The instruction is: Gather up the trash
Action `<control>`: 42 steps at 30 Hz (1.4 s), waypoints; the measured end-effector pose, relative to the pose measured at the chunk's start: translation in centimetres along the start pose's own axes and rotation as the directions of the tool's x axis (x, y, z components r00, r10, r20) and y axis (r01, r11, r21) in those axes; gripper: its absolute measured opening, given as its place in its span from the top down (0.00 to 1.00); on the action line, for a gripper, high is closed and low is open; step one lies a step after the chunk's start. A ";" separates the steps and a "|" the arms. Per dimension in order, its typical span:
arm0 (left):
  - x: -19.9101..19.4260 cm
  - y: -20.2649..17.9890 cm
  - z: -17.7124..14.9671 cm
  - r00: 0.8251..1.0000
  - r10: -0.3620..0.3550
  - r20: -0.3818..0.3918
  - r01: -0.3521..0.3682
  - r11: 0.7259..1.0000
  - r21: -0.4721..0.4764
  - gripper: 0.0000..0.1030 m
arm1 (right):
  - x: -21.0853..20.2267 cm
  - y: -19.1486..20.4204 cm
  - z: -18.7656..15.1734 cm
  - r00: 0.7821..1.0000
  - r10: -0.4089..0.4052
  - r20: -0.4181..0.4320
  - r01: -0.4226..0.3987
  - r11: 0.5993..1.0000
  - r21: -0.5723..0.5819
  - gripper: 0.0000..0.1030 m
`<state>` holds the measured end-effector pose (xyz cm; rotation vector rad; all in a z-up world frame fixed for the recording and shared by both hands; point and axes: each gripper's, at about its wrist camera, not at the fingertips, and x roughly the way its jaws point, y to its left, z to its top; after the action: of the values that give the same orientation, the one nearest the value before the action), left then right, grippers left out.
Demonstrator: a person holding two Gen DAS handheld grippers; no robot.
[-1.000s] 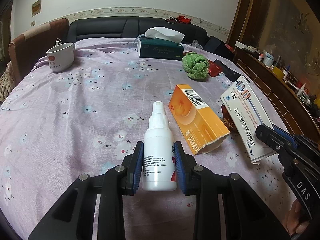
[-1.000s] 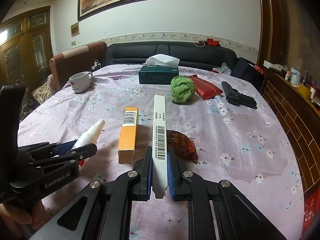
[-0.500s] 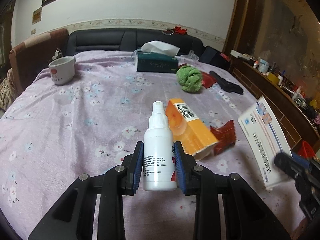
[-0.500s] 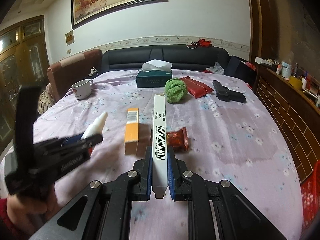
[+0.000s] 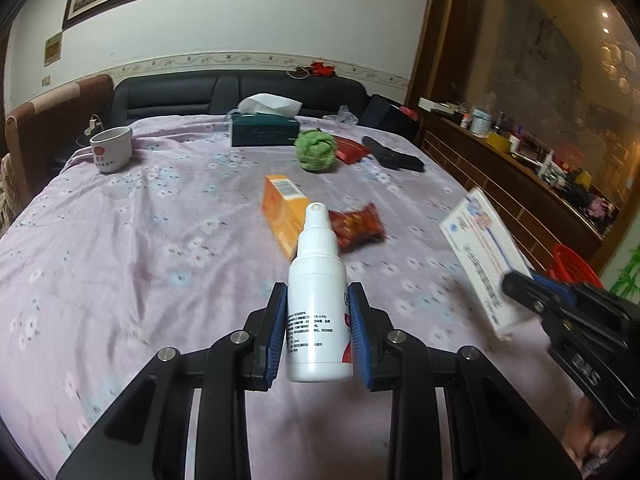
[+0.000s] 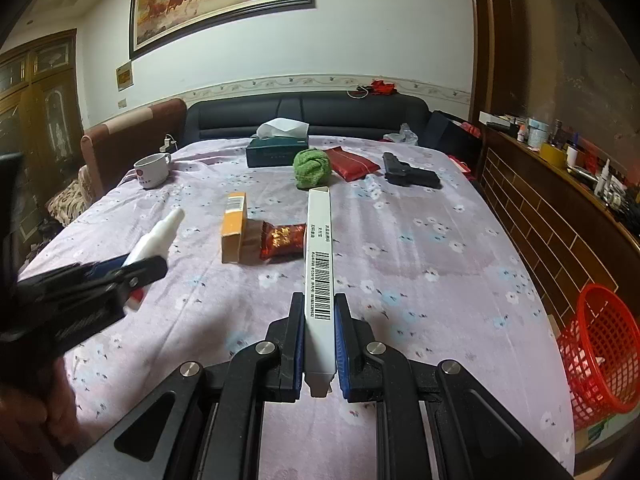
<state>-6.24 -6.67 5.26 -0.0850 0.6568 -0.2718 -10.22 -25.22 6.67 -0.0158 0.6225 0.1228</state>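
White plastic shows first on the left: the left tongs [image 5: 318,332] hold a spray bottle [image 5: 318,308] by its body, nozzle pointing forward, lifted above the desk [image 6: 420,264] with the purple flowered cloth. Near the middle of the desk an orange box [image 6: 234,228] and a red snack wrapper [image 6: 282,240] lie close side by side, not yet collected. To the right of them, the right tongs [image 6: 319,344] are closed on a long white box [image 6: 320,276], its long axis running forward along the fingers. At the far right a red basket [image 6: 600,352] stands on the floor beside the desk edge. I judge the basket is the trash place; it lies to the right of both tongs, and the right hand is nearer, so the white box probably goes in first.
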 end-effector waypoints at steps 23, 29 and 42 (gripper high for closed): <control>2.2 -2.3 -1.8 0.996 -0.045 -0.080 0.047 0.999 0.019 0.72 | 1.6 -3.9 -1.9 0.999 -0.027 -0.022 0.029 0.996 0.083 0.87; 2.3 -2.4 -1.8 0.995 -0.059 -0.086 0.061 0.998 0.020 0.72 | 2.3 -4.0 -2.2 0.999 -0.022 -0.038 0.025 0.996 0.086 0.87; 1.9 -2.7 -1.9 0.995 -0.067 -0.076 0.069 0.997 0.025 0.72 | 1.9 -3.8 -2.1 0.999 -0.037 -0.038 0.040 0.996 0.078 0.87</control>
<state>-6.57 -9.75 3.08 -0.0712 0.7257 -0.3504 -9.47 -28.91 3.74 0.0462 0.6627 0.0607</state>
